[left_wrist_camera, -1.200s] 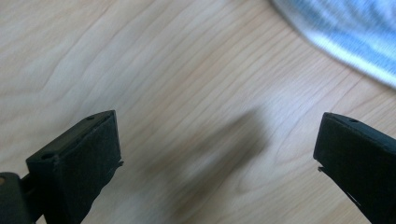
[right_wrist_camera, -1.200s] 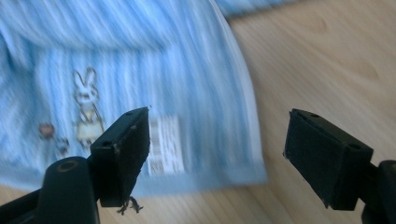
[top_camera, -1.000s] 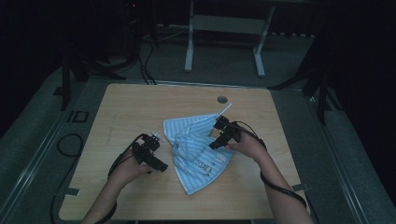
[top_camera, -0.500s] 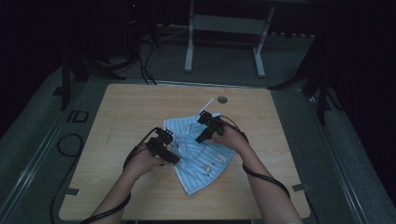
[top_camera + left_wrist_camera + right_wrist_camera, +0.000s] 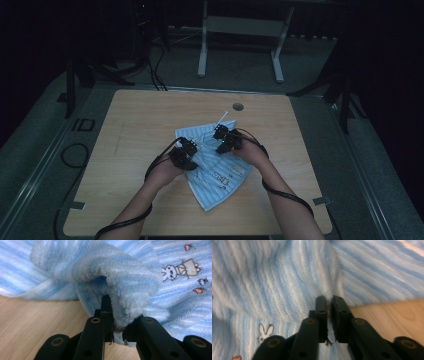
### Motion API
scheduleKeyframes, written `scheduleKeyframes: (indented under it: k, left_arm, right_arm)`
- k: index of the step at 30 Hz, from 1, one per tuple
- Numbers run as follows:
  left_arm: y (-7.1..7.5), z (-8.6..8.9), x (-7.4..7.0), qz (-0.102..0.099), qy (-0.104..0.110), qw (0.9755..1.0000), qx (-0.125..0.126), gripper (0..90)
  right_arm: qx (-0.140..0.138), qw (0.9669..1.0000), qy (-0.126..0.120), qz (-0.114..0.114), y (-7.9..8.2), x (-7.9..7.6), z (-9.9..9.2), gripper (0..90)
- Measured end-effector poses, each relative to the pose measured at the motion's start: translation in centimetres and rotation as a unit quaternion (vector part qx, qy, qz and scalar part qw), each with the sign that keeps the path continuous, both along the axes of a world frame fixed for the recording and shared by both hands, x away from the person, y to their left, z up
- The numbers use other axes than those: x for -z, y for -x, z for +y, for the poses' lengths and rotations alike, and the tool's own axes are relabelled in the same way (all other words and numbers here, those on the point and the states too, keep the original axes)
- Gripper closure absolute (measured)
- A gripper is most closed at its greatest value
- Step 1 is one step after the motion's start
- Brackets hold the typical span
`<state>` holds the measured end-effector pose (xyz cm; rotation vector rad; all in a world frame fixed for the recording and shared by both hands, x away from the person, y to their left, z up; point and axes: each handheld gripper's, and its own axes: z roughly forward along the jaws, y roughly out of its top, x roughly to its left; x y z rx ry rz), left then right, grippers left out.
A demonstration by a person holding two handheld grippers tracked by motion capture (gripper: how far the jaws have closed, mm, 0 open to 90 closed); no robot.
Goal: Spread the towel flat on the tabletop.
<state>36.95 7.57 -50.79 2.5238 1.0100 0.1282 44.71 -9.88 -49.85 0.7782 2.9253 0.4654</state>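
Note:
A blue-and-white striped fleece cloth (image 5: 220,172) with small cartoon prints lies rumpled on the wooden table (image 5: 140,125). My left gripper (image 5: 189,148) is at the cloth's left edge. In the left gripper view its jaws (image 5: 120,315) have just been closing and now pinch a thick fold of the cloth (image 5: 120,272). My right gripper (image 5: 220,134) is over the cloth's far part. In the right gripper view its jaws (image 5: 330,300) have closed to a narrow slit with a thin ridge of the cloth (image 5: 287,277) nipped between them.
A round cable hole (image 5: 238,106) sits near the table's far edge, and a thin white stick (image 5: 222,117) lies by the cloth's far corner. Bare wood (image 5: 392,312) shows beside the cloth. A white-legged stand (image 5: 202,50) and cables (image 5: 70,155) are on the floor beyond.
Both hands have moved inward onto the cloth, the left from its left side, the right from its right corner. Both pairs of jaws have closed on the fabric.

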Motion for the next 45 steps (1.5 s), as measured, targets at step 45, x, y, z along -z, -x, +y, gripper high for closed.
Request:
scheduleKeyframes:
  k: [45]
  left_arm:
    - [7.0,0.8,-1.3,0.013,0.041,0.9980,0.047,48.7]
  right_arm:
    - [0.065,0.9922,-0.102,-0.031,15.2,-0.6,-13.1,58.0]
